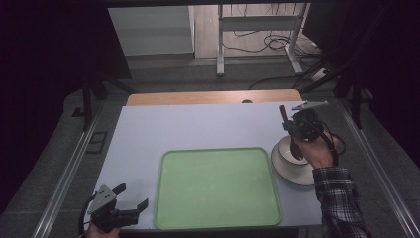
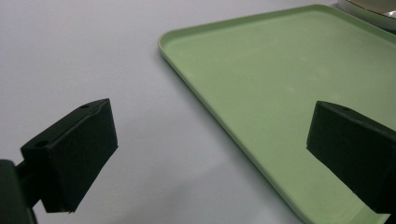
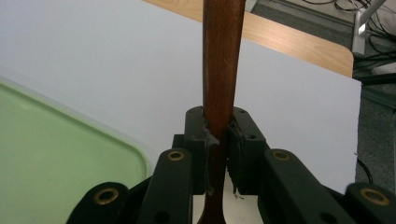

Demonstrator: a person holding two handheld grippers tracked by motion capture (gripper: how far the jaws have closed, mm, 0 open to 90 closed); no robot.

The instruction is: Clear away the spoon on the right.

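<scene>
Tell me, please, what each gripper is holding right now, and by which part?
The right gripper clamps a brown wooden spoon by its handle, above the white bowl. The left gripper stands open beside the green tray, holding nothing.

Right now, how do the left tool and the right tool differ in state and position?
The left tool has its jaws wide open with nothing between them; the right tool is shut on a brown wooden spoon. The left tool sits low by the near left corner of the green tray; the right tool is raised above the white bowl. Both are black, hand-held tools.
</scene>
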